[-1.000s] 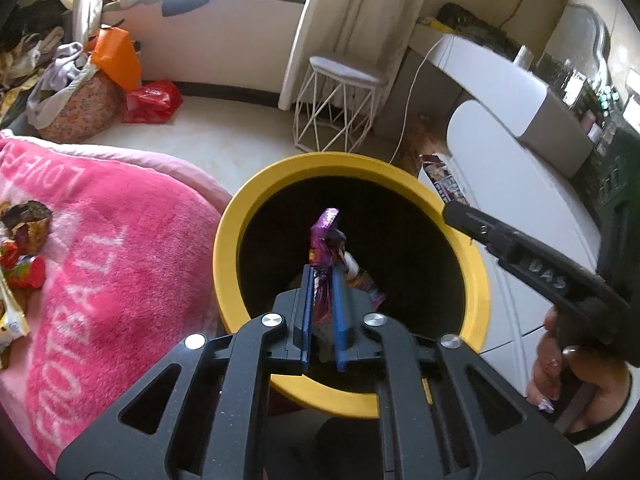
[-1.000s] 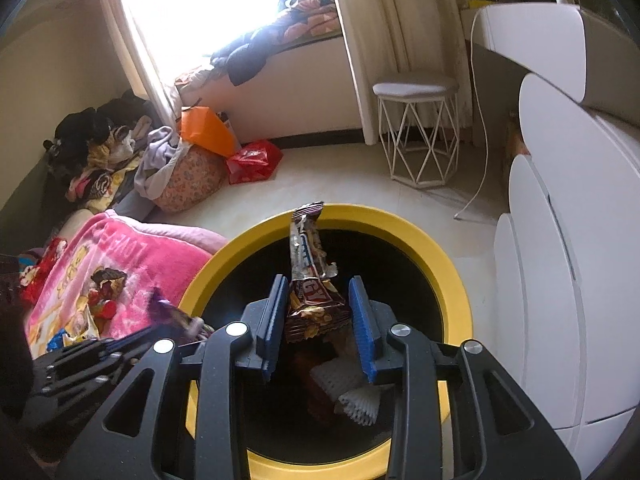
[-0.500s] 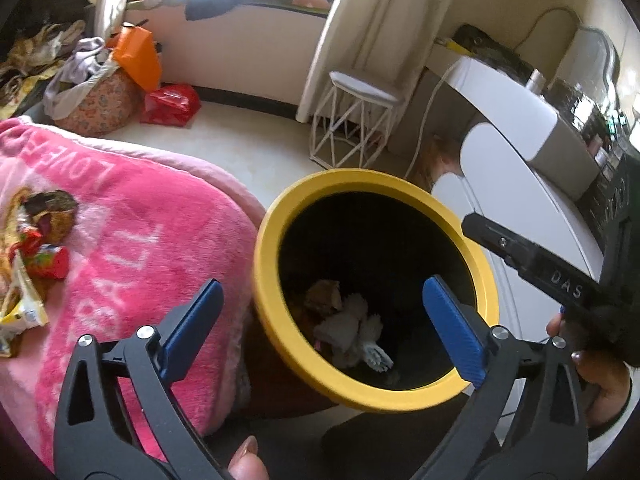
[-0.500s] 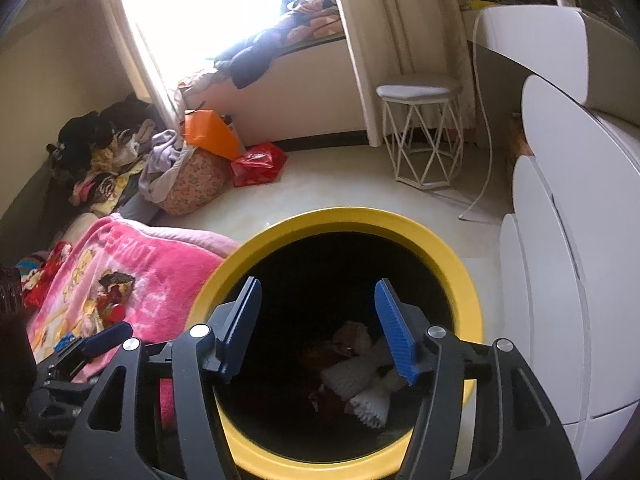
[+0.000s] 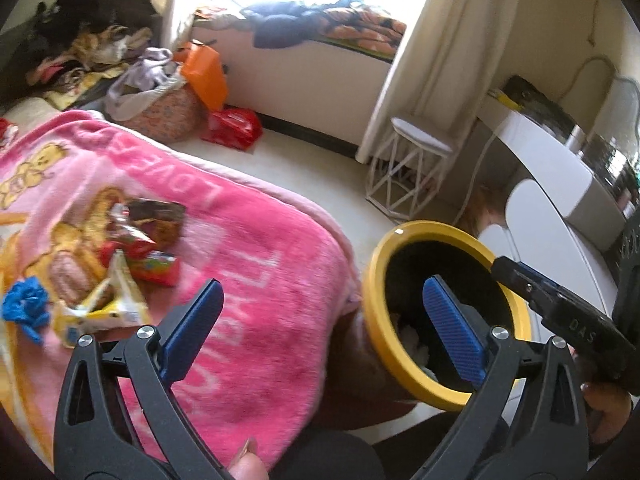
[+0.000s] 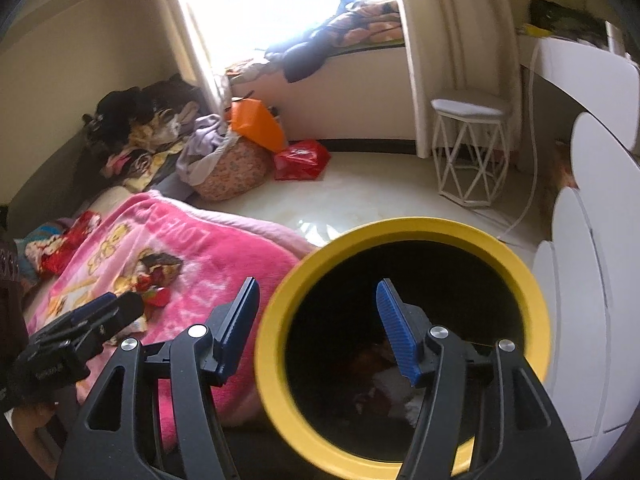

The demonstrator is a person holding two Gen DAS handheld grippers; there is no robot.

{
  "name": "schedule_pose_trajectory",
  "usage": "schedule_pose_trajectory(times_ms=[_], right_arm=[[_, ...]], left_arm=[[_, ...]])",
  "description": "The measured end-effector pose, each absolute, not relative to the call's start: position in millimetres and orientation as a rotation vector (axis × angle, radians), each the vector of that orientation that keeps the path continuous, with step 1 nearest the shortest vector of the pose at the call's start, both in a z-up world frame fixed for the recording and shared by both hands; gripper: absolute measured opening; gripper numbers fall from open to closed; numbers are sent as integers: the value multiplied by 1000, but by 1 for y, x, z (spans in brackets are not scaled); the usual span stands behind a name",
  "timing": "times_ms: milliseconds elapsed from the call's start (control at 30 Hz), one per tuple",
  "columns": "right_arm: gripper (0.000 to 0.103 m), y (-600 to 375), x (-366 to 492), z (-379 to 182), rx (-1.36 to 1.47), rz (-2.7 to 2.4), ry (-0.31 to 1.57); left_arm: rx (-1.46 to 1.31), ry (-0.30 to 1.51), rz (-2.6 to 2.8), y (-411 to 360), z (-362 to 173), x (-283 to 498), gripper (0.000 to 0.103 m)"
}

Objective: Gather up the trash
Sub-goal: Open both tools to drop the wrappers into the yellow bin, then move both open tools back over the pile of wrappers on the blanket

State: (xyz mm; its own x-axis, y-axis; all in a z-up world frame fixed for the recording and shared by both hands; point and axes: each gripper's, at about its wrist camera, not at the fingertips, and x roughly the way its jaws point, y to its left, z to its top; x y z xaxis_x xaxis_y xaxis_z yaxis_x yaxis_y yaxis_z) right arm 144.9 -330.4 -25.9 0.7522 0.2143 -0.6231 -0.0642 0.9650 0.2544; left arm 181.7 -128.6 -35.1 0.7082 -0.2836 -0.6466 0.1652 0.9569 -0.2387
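Note:
A yellow-rimmed black bin [image 5: 374,284] [image 6: 404,226] stands on the floor beside the bed, with wrappers and white paper inside. Several snack wrappers [image 5: 132,248] [image 6: 158,276] and a blue crumpled piece [image 5: 26,308] lie on the pink blanket [image 5: 256,288] [image 6: 208,256]. My left gripper [image 5: 322,320] is open and empty, above the blanket's edge, left of the bin. My right gripper [image 6: 318,320] is open and empty over the bin's left rim; it also shows as a black tool in the left wrist view [image 5: 560,316].
A white wire stool [image 5: 412,168] [image 6: 468,148] stands by the curtain. A red bag [image 6: 300,160], an orange bag [image 6: 256,124] and a clothes heap [image 6: 168,136] lie near the window wall. White scalloped furniture [image 6: 592,240] is right of the bin.
Both grippers opened and dropped their wrappers into the bin. The left gripper has since swung left toward the blanket; the right has shifted slightly left over the rim.

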Motion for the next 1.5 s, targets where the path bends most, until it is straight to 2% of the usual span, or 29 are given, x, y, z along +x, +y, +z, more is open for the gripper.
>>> schedule_pose_trajectory(times_ms=[467,833,1400,1500], right_arm=[[59,-256,164,-4,109,309,681],[59,-188,196,7,-25,461,661],[59,-103,252,-33,-209,600,756],[59,-93,263,-41,-248,614,767]], left_arm=[[-244,693,-99,-48,-27,174,92],[-292,712,4,10,-41,168,92],[-349,788,52,56,-78,165,92],[-356,806,49,60,-86,168,87]])
